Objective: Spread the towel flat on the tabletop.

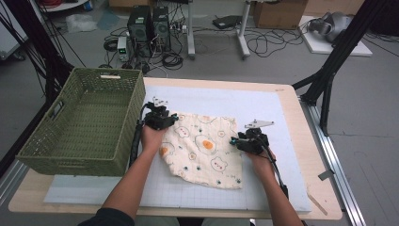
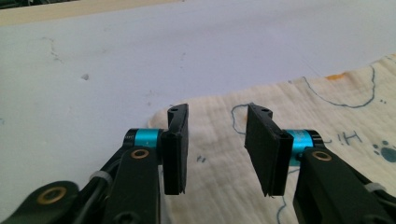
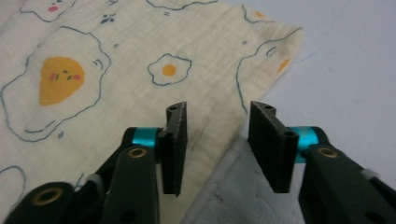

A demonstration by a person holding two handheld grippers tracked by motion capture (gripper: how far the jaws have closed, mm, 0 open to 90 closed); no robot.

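The egg-printed cloth (image 1: pixel 203 149) is being kept flat on the table (image 1: pixel 291 141) beside the green basket (image 1: pixel 84 127). The left gripper (image 2: pixel 217 140) is being held open over its far-left corner, the right gripper (image 3: pixel 217 140) open astride its right edge.

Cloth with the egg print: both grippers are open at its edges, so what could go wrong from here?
The left gripper straddles a corner of the cloth that lies flat on the mat; closing may pinch nothing or scrape the mat. The right gripper straddles the cloth's edge, so its grip could be shallow and slip. Uneven grips might skew any fold or lift.
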